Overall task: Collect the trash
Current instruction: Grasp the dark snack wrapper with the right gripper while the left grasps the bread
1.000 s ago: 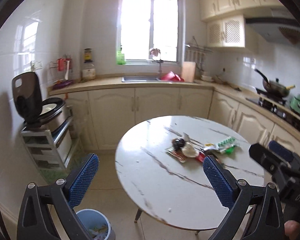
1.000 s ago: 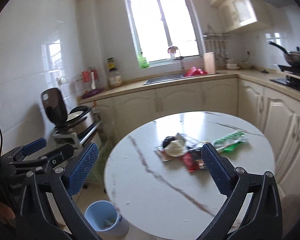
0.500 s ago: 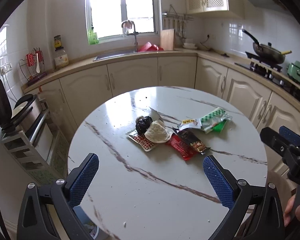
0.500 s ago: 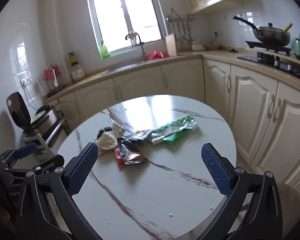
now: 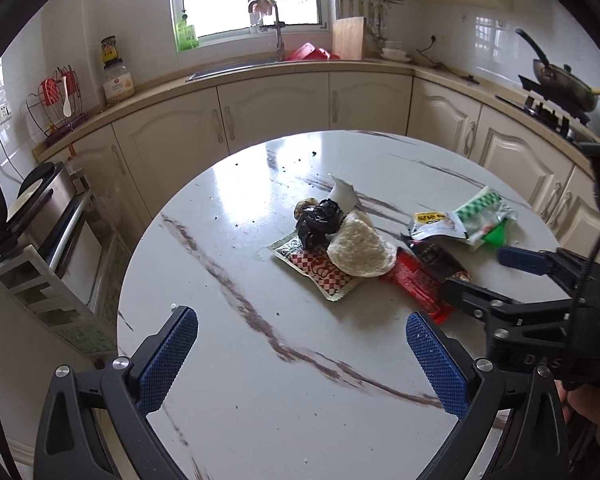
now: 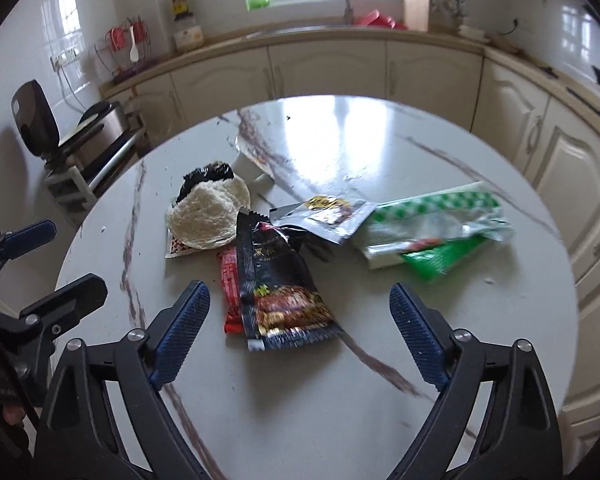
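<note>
Trash lies in a cluster on the round white marble table (image 5: pixel 260 400): a white foam pad (image 5: pixel 358 249) (image 6: pixel 208 216), a crumpled black bag (image 5: pixel 318 222), a red-checked packet (image 5: pixel 320 270), a red wrapper (image 5: pixel 416 284) (image 6: pixel 229 280), a dark snack wrapper (image 6: pixel 278 280), a silver packet (image 6: pixel 328 216) and a green-and-white bag (image 5: pixel 482 220) (image 6: pixel 436 228). My left gripper (image 5: pixel 300 356) is open and empty, near the table's front. My right gripper (image 6: pixel 300 332) is open and empty, its fingers either side of the dark wrapper's near end. It also shows in the left wrist view (image 5: pixel 496 276).
Cream cabinets and a counter with a sink (image 5: pixel 236 66) run along the back and right. A stove with a pan (image 5: pixel 560 84) is at the right. A rack with a cooker (image 5: pixel 40 216) stands left of the table. Small dark crumbs dot the tabletop.
Both grippers have moved forward and down over the table toward the trash. The right gripper now straddles the dark wrapper. The floor bin has left both views.
</note>
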Demonstrator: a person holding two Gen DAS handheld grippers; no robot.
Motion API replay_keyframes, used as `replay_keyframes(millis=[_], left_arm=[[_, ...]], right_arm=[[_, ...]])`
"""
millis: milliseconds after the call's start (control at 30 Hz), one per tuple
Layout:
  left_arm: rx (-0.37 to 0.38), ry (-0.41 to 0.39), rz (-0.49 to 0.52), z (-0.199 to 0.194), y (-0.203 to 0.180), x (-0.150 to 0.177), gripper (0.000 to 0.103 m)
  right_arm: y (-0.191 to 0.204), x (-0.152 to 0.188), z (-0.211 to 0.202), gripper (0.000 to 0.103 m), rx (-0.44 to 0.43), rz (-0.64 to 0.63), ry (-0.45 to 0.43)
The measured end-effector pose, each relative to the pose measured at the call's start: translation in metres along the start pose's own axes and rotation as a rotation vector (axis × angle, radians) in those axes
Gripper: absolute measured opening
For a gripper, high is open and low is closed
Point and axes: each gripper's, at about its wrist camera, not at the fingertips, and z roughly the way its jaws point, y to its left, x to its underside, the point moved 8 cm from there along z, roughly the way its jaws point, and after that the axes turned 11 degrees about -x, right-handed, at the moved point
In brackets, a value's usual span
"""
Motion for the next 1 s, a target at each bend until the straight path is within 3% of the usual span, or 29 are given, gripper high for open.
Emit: replay_keyframes(millis=[33,100,233,333,700,900,967,1000], left_arm=[[0.004,0.007,0.003,0.005,0.0,-0.001,0.102],[0.017,0.014,0.007,0.017,-0.001,-0.005,0.102],[0.031,0.028,0.032,0.039,-0.01,-0.012,0.102],[0.05,0.031,0.06,0.051,-0.021,-0.018,0.102],[0.089,0.094,0.102,0.108,-0.069,-0.041,0.099],[0.102,0.133,0.085,0.132,-0.078,-0.05,0.067],[0.149,0.141,0.079,0.132,-0.079,-0.051,0.041],[0.16,0.146,0.072,0.132,-0.079,-0.051,0.04]], right_arm=[[-0.001,0.0,0.005,0.084,-0.007,0.008,0.013],[-0.003,0.0,0.012,0.066,-0.012,0.007,0.033],[-0.009,0.001,0.016,0.049,0.018,-0.008,0.05],[-0.021,0.001,0.007,0.032,-0.016,0.042,0.034],[-0.047,0.02,-0.027,0.027,-0.076,0.128,-0.019],[-0.046,0.022,-0.033,0.026,-0.078,0.121,-0.035],[-0.045,0.021,-0.036,0.026,-0.084,0.12,-0.043],[-0.044,0.021,-0.038,0.026,-0.084,0.121,-0.048]])
